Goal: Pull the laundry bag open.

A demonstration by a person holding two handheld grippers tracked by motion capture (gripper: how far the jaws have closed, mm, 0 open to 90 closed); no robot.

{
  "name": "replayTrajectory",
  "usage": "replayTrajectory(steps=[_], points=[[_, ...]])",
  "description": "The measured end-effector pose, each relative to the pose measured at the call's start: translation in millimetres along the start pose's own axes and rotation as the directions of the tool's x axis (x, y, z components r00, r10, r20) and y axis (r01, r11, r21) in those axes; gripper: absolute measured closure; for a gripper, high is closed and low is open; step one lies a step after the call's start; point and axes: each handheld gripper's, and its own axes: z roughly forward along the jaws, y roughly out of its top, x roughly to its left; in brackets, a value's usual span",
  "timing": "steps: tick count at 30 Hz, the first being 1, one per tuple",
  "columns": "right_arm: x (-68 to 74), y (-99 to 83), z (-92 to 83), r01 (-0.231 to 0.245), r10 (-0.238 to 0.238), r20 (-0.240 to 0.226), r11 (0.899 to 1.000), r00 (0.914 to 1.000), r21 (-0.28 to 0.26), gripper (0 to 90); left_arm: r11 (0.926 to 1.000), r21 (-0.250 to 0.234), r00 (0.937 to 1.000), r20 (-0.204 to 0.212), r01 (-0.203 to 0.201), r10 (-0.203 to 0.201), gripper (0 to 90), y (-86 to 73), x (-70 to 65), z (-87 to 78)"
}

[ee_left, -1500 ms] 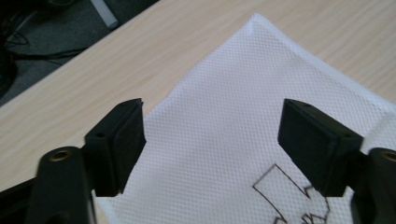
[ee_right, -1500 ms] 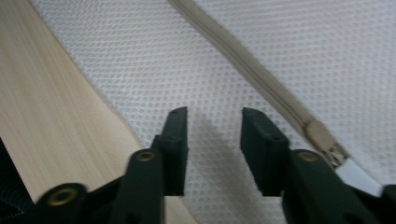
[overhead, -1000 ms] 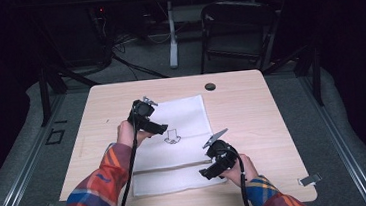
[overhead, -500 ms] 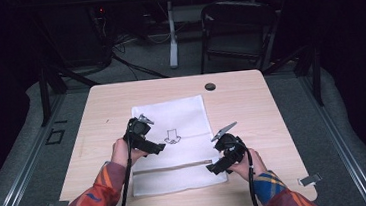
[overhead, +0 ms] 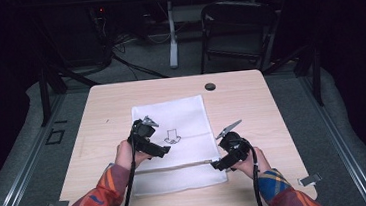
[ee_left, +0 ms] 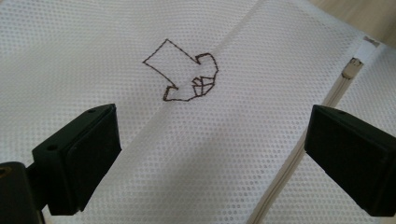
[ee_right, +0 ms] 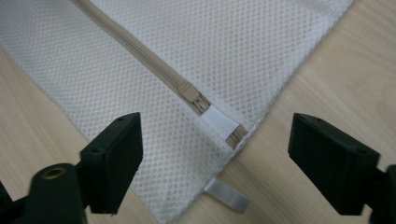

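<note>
left gripper [overhead: 161,151]: jaws spread wide with nothing between them, hovering over the middle of the bag, right by the stitched arrow [ee_left: 183,74]. They've just been opening a touch, and there's only mesh under them.

mesh bag [overhead: 172,119]: white zip-up laundry-style bag, lying flat on the counter [overhead: 251,102], roughly centre and a bit toward the person. Looks feather-light and totally floppy to me. It'd sag and fold the second you lift one spot, and I'd bet it slides on that smooth wood if you just push at it.

zipper [ee_right: 140,53]: beige, runs straight across the bag near the person's end. It's the stiffest line on the whole thing, so probably the best place to pinch if you want the fabric to behave.

zipper pull [ee_right: 194,95]: parked at the bag's right edge, just shy of the white fabric tab [ee_right: 219,120] at the corner. Tiny and flat, so I'd guess it's fiddly to catch.

right gripper [overhead: 215,165]: jaws fairly wide, empty, and just been closing in some. They straddle that corner without touching it, pull and tab in between.

where to grab: my guess is one side pins the mesh and the other takes the pull or corner tab.
</note>
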Motion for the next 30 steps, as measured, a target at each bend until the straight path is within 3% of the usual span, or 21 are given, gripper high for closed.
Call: replayTrajectory(steps=[3, 5, 9, 13, 19, 21, 24, 29, 30], points=[[-1.0, -2.3, 2.6, -0.001, 0.001, -0.014, 1.000, 0.9999, 0.015, 37.4, 0.9999, -0.005, 0.9998, 0.010, -0.014, 0.014, 4.4, 2.0, -4.1, 1.1], [0.9, -4.4, 4.6, -0.031, 0.031, -0.028, 1.000, 0.9991, -0.002, 49.9, 0.9998, -0.009, 0.9996, 0.020, -0.019, 0.019, 4.5, 2.1, -6.2, 2.7], [4.6, -5.7, 7.8, 0.008, -0.006, -0.047, 0.999, 0.9989, 0.033, 72.3, 0.9988, -0.002, 0.9980, 0.041, -0.049, 0.049, 8.7, 1.5, -9.0, 6.6], [10.4, -5.7, 12.5, 0.010, -0.008, -0.048, 0.999, 0.9988, 0.046, 85.8, 0.9985, -0.012, 0.9972, 0.052, -0.054, 0.054, 13.3, 0.9, -12.8, 9.7], [14.8, -8.5, 23.8, 0.031, -0.028, -0.031, 0.994, 0.9991, 0.105, 90.0, 0.9966, -0.027, 0.9917, 0.100, -0.078, 0.080, 16.4, 3.2, -22.8, 13.7], [16.6, -9.7, 28.9, 0.034, -0.030, -0.033, 0.991, 0.9990, 0.127, 90.0, 0.9946, -0.044, 0.9880, 0.119, -0.094, 0.099, 21.8, 3.2, -27.6, 16.1], [20.7, -9.0, 31.8, 0.022, -0.019, -0.037, 0.995, 0.9991, 0.095, 90.0, 0.9914, -0.046, 0.9804, 0.150, -0.122, 0.128, 30.7, 4.0, -35.3, 21.4], [26.9, -8.3, 35.7, -0.012, 0.015, -0.043, 0.998, 0.9990, 0.060, 90.0, 0.9875, -0.054, 0.9679, 0.197, -0.148, 0.156, 37.4, 6.0, -43.8, 29.2], [26.4, -7.3, 35.1, -0.001, 0.004, -0.049, 0.997, 0.9988, 0.075, 90.0, 0.9858, -0.056, 0.9653, 0.201, -0.158, 0.166, 39.9, 6.4, -45.4, 30.2]])
